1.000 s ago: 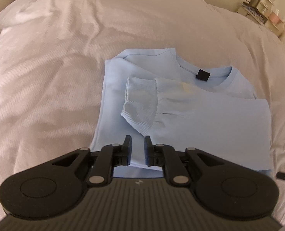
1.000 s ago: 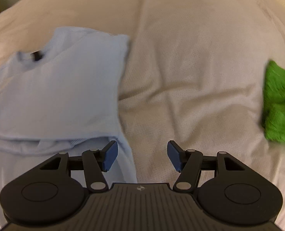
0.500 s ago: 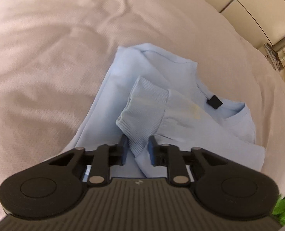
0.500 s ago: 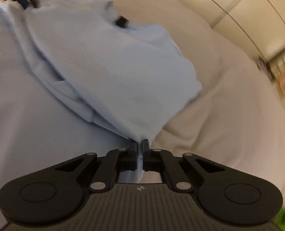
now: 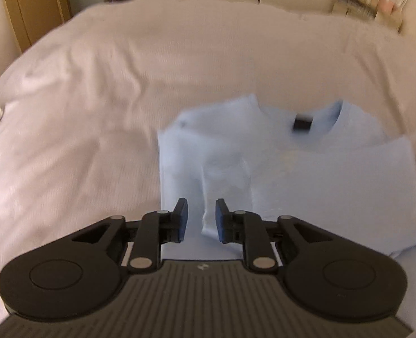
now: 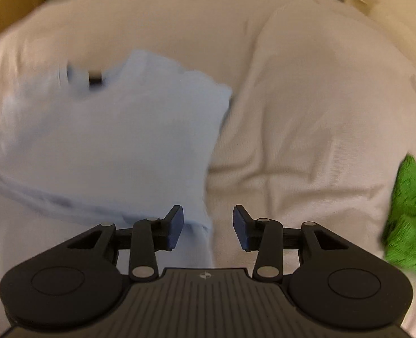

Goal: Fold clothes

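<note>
On the bed (image 5: pixel 95 98), blue shirt (image 5: pixel 320 183); bare sheet left of its edge.

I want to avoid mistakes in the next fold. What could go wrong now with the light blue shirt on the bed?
1. The sleeve folded onto the light blue shirt lies loose by the opening left claw; it may snag and unfold.
2. The right claw is opening over the shirt's edge, grasping nothing; closing here may catch the bedsheet too.
3. The green garment lies close and could be dragged.
</note>
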